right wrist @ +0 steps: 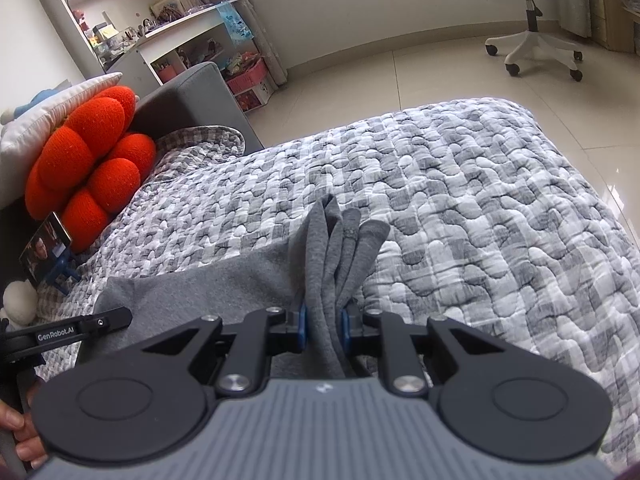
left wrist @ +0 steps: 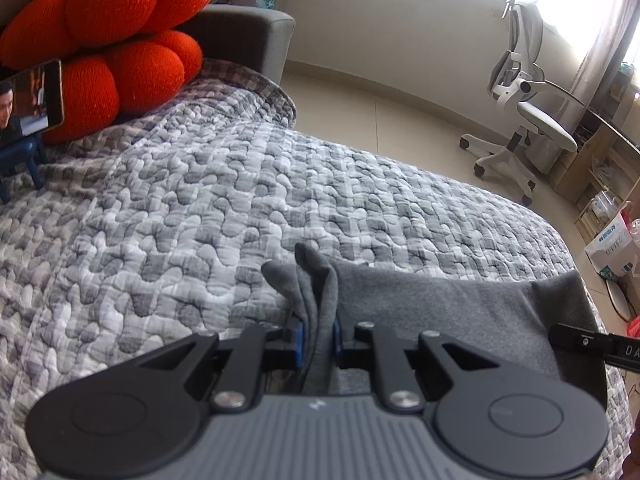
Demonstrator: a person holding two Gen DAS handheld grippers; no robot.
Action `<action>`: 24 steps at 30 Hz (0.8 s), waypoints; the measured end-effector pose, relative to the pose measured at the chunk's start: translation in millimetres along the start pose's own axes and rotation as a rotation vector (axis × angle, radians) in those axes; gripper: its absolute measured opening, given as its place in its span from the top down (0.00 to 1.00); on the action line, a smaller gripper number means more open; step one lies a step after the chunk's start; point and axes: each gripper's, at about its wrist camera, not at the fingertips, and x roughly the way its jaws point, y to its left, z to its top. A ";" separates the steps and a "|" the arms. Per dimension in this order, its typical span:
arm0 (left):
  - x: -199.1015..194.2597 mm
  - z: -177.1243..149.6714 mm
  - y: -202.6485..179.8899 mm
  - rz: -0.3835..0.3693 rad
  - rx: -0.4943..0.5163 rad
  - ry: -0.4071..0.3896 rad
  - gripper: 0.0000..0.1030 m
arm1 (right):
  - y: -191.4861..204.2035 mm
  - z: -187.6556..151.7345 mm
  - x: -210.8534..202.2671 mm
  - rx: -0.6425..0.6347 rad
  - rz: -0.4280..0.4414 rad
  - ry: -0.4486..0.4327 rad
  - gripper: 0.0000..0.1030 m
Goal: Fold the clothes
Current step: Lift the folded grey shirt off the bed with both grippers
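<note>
A grey garment [left wrist: 452,312] lies stretched over the quilted bed [left wrist: 200,208], held at two ends. My left gripper [left wrist: 319,338] is shut on a bunched left end of it, folds of cloth sticking up between the blue pads. In the right wrist view my right gripper [right wrist: 323,330] is shut on the other bunched end of the grey garment [right wrist: 208,280], which spreads flat to the left. The right gripper's tip [left wrist: 588,344] shows at the right edge of the left wrist view; the left gripper's tip [right wrist: 80,330] shows at the left of the right wrist view.
An orange flower cushion [left wrist: 104,48] and a phone on a blue stand [left wrist: 30,100] sit at the head of the bed. A white office chair [left wrist: 524,96] stands on the tiled floor beyond. Shelves [right wrist: 160,20] line the far wall. A hand [right wrist: 16,432] grips the left handle.
</note>
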 end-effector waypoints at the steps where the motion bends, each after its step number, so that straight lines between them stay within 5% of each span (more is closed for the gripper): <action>1: 0.6 -0.4 0.6 -0.002 -0.005 0.003 0.87 | 0.1 -0.4 0.1 -0.002 -0.001 0.002 0.81; 24: 11.0 -2.3 17.5 -0.077 -0.146 0.038 0.79 | -2.9 0.8 4.8 0.008 -0.001 0.048 0.76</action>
